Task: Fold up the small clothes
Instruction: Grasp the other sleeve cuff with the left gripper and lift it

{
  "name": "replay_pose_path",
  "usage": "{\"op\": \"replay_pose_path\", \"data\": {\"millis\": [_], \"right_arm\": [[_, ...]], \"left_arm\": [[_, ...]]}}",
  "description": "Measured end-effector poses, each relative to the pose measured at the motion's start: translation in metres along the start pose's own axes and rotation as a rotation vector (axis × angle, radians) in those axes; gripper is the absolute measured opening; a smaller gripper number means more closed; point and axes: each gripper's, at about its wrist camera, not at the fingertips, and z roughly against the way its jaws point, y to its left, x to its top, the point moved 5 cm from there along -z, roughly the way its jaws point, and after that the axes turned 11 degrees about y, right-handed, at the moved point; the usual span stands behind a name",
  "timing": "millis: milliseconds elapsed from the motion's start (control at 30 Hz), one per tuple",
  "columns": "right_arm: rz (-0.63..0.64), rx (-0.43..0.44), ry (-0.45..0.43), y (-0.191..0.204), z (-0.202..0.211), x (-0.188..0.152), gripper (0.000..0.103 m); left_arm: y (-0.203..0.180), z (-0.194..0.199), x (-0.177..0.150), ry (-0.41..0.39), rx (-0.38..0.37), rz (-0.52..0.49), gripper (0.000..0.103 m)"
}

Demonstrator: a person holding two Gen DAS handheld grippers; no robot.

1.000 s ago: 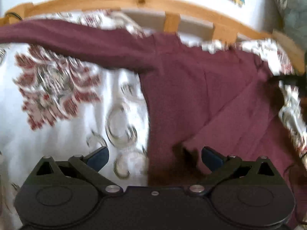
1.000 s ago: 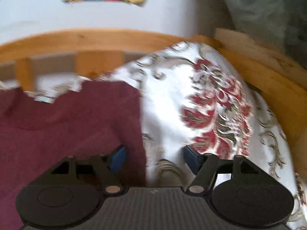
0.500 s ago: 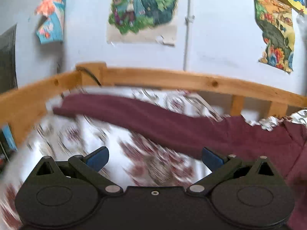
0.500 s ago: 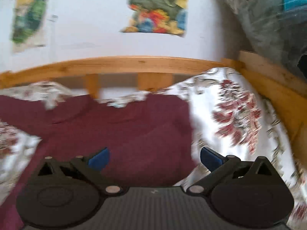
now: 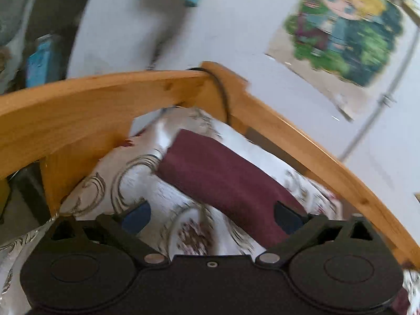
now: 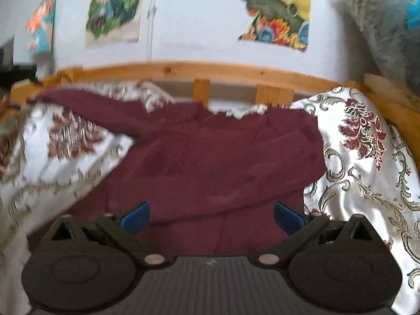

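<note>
A maroon long-sleeved top [image 6: 223, 157] lies spread on a white bedspread with red floral pattern [image 6: 367, 152]. Its right side is folded in over the body; its left sleeve [image 6: 86, 107] stretches out toward the bed's far left corner. In the left wrist view that sleeve [image 5: 223, 176] runs diagonally, its cuff end near the corner. My left gripper [image 5: 211, 216] is open and empty, just above the sleeve. My right gripper [image 6: 211, 216] is open and empty, hovering over the top's lower part.
A wooden bed rail [image 6: 210, 71] runs along the far side and around the left corner [image 5: 105, 97], with a black cable [image 5: 223, 94] over it. Posters [image 6: 275, 8] hang on the white wall behind. A grey bundle [image 6: 380, 26] sits at the far right.
My left gripper has swung left from the top's body along the sleeve to its cuff end near the bed corner. My right gripper has pulled back and left, and opened wider.
</note>
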Motion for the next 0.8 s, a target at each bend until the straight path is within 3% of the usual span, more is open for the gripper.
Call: {"op": "replay_pose_path", "data": {"millis": [100, 133, 200, 233, 267, 333, 433, 533, 667, 800], "right_arm": [[0.044, -0.011, -0.004, 0.011, -0.003, -0.003, 0.103], [0.062, -0.011, -0.010, 0.016, -0.003, -0.003, 0.103], [0.096, -0.009, -0.023, 0.023, -0.002, -0.005, 0.103], [0.113, -0.009, -0.028, 0.027, -0.001, -0.006, 0.103], [0.131, -0.008, -0.034, 0.030, 0.000, -0.007, 0.103], [0.165, -0.011, -0.038, 0.036, 0.001, -0.010, 0.103], [0.212, -0.021, -0.036, 0.042, 0.001, -0.013, 0.103], [0.231, -0.021, -0.050, 0.045, 0.003, -0.012, 0.103], [0.213, -0.026, -0.060, 0.042, 0.006, -0.011, 0.103], [0.165, -0.037, -0.050, 0.031, 0.005, -0.010, 0.103]], "left_arm": [[-0.002, -0.015, 0.004, -0.009, 0.026, 0.012, 0.088], [-0.001, -0.017, 0.005, -0.012, 0.035, 0.031, 0.081], [0.003, -0.021, 0.009, -0.037, 0.048, 0.100, 0.062], [0.004, -0.022, 0.010, -0.052, 0.075, 0.130, 0.040], [0.005, -0.023, 0.011, -0.055, 0.110, 0.138, 0.024], [-0.003, -0.019, 0.015, -0.094, 0.177, 0.109, 0.006], [-0.028, -0.002, 0.017, -0.199, 0.207, -0.017, 0.005], [-0.065, 0.022, 0.013, -0.318, 0.168, -0.165, 0.004], [-0.122, 0.056, -0.003, -0.442, 0.026, -0.371, 0.004], [-0.185, 0.079, -0.027, -0.482, -0.148, -0.562, 0.004]]}}
